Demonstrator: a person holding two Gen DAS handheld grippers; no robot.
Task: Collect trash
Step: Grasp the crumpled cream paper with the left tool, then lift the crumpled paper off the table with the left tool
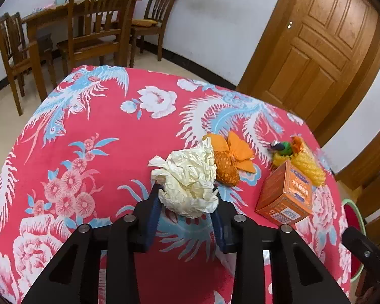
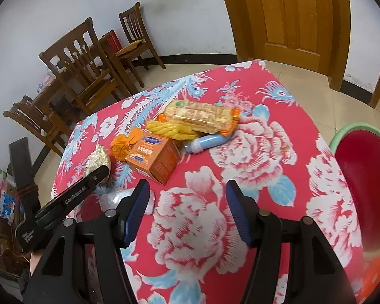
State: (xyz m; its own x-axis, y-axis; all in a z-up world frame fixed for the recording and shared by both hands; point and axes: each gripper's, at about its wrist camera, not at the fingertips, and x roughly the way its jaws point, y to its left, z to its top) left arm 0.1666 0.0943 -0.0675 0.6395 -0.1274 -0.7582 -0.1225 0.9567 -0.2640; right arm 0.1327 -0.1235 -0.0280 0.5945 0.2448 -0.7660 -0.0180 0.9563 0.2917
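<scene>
Paper wad (image 1: 190, 182) on table (image 1: 114, 131), at 9 o'clock of orange box (image 1: 286, 195), pinched between left gripper (image 1: 187, 202) pads, best lifted gently; right gripper (image 2: 187, 197) open, empty; red bin (image 2: 364, 192) at 3 o'clock.

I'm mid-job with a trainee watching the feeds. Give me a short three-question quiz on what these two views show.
1. True or false: the left gripper has its pads on the crumpled cream paper.
2. What lies between the right gripper fingers? A) orange box B) only tablecloth C) blue tube
3. At which edge of the right wrist view is the red basin?

Key: 1 true; 2 B; 3 right edge.
</scene>
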